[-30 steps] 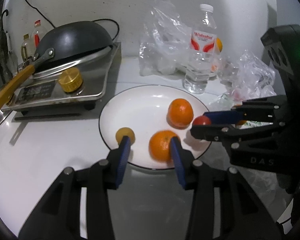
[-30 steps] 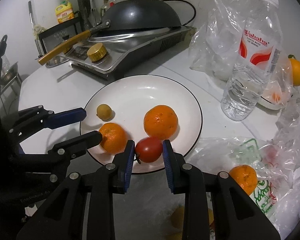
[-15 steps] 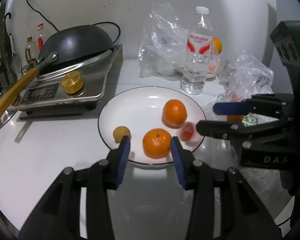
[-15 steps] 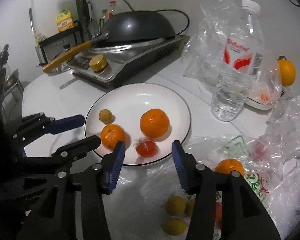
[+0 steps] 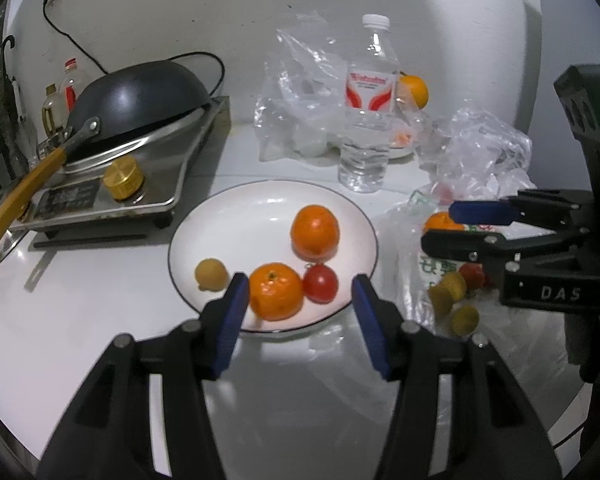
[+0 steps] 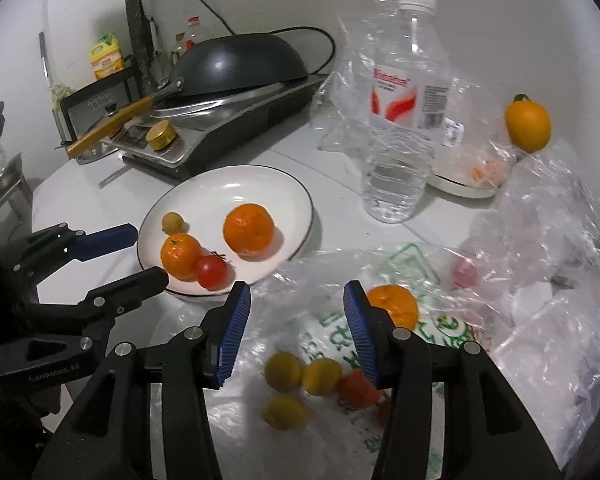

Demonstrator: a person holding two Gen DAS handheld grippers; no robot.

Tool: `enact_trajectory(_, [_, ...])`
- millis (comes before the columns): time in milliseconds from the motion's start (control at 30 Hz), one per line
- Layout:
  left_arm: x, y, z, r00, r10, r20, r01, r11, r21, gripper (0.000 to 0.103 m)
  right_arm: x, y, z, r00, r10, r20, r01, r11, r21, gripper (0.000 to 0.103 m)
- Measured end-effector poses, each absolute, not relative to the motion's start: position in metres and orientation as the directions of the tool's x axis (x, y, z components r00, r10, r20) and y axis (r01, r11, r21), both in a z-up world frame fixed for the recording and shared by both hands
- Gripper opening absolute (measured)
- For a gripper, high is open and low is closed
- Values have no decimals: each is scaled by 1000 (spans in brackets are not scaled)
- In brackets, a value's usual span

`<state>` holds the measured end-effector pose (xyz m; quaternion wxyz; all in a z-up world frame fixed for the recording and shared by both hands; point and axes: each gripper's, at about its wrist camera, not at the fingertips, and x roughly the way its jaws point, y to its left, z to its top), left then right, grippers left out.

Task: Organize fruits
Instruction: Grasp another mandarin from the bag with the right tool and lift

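A white plate (image 5: 240, 216) (image 6: 276, 188) holds two oranges (image 5: 315, 227) (image 5: 275, 291), a red tomato (image 5: 320, 284) (image 6: 211, 272) and a small yellow fruit (image 5: 211, 274). My left gripper (image 5: 298, 316) is open and empty at the plate's near rim. My right gripper (image 6: 296, 330) is open and empty above a plastic bag (image 6: 340, 344) right of the plate. On the bag lie an orange (image 6: 394, 307), several small yellow fruits (image 6: 284, 372) and a red tomato (image 6: 354, 390).
A water bottle (image 6: 406, 108) stands behind the bag. A stove with a black wok (image 5: 140, 96) is at the back left. Crumpled clear bags (image 5: 480, 148) and a small dish lie at the right, with another orange fruit (image 6: 528, 122) beyond.
My right gripper opened and let the tomato go onto the plate, then drew back right over the bag. My left gripper drew back a little and stayed open.
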<state>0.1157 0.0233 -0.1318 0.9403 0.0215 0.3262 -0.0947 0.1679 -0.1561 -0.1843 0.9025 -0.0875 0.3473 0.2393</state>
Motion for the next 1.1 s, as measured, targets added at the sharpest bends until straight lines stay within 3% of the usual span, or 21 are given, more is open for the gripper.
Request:
enact_trajectory(833, [119,-19,-125,765,-217,-606,269,963,-5,55,205,-201,-215,630,293,-719,-405,914,17,52])
enact_trajectory(1100, [124,-26,-126,762,-215,-611,276,961,5,55,211,-201,-222,588,329,-739,-438,897,51,48])
